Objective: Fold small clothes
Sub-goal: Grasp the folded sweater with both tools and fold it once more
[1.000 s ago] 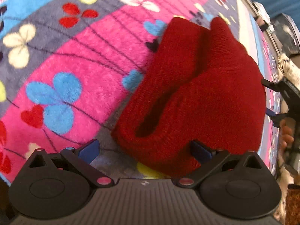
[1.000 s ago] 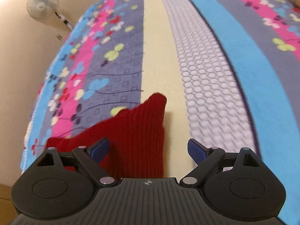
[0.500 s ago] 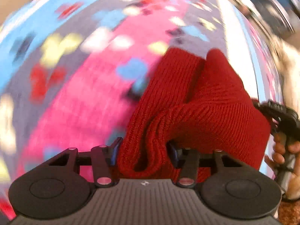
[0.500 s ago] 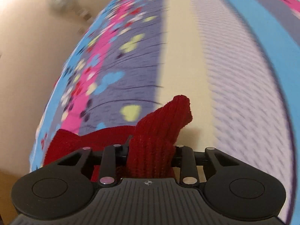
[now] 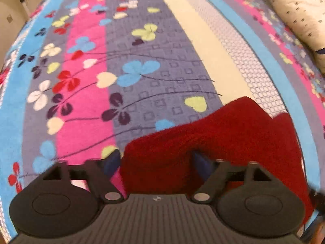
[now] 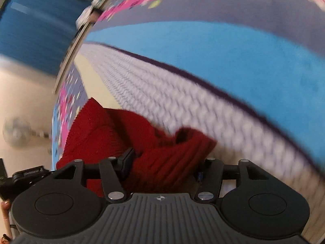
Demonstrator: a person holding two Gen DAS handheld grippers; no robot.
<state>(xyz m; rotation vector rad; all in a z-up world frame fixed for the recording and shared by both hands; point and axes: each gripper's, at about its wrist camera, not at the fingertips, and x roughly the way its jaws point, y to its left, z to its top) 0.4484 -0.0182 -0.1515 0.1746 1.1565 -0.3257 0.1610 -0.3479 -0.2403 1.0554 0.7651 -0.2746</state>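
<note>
Fingers of both my grippers have just been opening, left gripper [image 5: 156,162] wide and right gripper [image 6: 164,167] partway, each straddling the red knit hat [image 5: 233,134] lying lengthwise between them on the bedspread [image 5: 142,65].

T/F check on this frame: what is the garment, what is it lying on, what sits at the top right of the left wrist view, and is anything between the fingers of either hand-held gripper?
1. The garment is a red knit piece. True.
2. It lies on a bare wooden table. False: it lies on a striped floral blanket.
3. Red knit sits between the fingers of the right hand-held gripper. True; its jaws have just been opening.
4. The left hand-held gripper has nothing between its fingers. False: red knit fills the gap; its jaws have just been opening too.
5. A cream patterned pillow lies at the top right of the left wrist view. True.
</note>
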